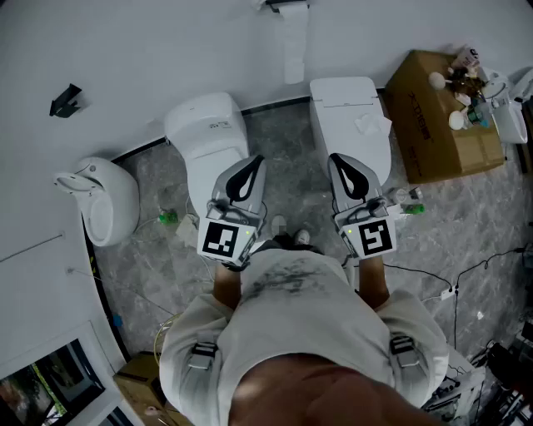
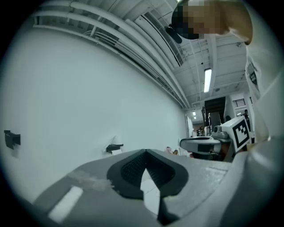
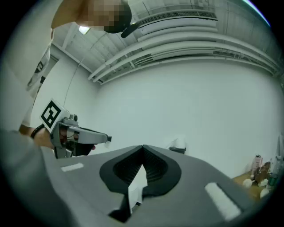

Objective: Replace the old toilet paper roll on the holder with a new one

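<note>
You hold 2 grippers [image 1: 252,160] [image 1: 335,158]. On the floor you can count 2 toilets [image 1: 208,137] [image 1: 350,108], 1 urinal [image 1: 104,200], 2 boxes [image 1: 437,116] [image 1: 137,374] and 2 small green objects [image 1: 166,218] [image 1: 414,208]. On the wall you have 2 holders [image 1: 65,100] [image 1: 283,5], with 1 paper strip [image 1: 293,50] hanging.

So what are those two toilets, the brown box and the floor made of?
The rounded toilet and the square toilet look like glazed ceramic: white, smooth, faintly shiny. The box looks like plain cardboard: matt brown, with folded flaps. The floor seems polished stone or stone-look tile, grey with pale veins; I cannot tell which.
</note>
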A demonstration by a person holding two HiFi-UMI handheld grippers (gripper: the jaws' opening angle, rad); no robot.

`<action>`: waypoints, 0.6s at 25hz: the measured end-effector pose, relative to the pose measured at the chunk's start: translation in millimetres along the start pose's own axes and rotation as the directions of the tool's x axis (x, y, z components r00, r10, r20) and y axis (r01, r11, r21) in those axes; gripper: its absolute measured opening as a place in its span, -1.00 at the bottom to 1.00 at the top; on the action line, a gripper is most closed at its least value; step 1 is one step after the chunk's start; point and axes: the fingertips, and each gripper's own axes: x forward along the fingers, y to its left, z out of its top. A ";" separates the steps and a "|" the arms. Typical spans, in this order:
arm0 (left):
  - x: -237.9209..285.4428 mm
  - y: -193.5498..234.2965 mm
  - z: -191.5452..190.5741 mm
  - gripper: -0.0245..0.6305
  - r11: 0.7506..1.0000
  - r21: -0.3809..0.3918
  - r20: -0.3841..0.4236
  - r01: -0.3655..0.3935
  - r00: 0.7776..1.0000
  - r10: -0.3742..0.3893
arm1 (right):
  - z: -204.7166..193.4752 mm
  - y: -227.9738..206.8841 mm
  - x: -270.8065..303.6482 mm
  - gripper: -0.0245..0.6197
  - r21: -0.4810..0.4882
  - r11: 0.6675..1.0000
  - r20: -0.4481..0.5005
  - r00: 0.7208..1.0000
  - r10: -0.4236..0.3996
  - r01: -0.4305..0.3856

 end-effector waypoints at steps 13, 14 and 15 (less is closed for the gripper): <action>-6.4 -51.6 -0.3 -0.92 1.000 0.017 -0.001 -0.013 1.000 0.013 | -0.5 -11.9 -40.0 -0.92 -0.010 1.000 0.034 0.999 -0.005 0.006; -5.5 -51.6 -0.7 -0.92 1.000 0.019 -0.002 -0.013 1.000 0.013 | -0.5 -12.0 -39.1 -0.92 -0.005 1.000 0.038 0.999 -0.005 0.005; -4.5 -51.0 -1.2 -0.92 1.000 0.020 -0.004 -0.013 1.000 0.013 | -0.2 -11.6 -37.8 -0.92 -0.002 1.000 0.039 0.999 -0.005 0.005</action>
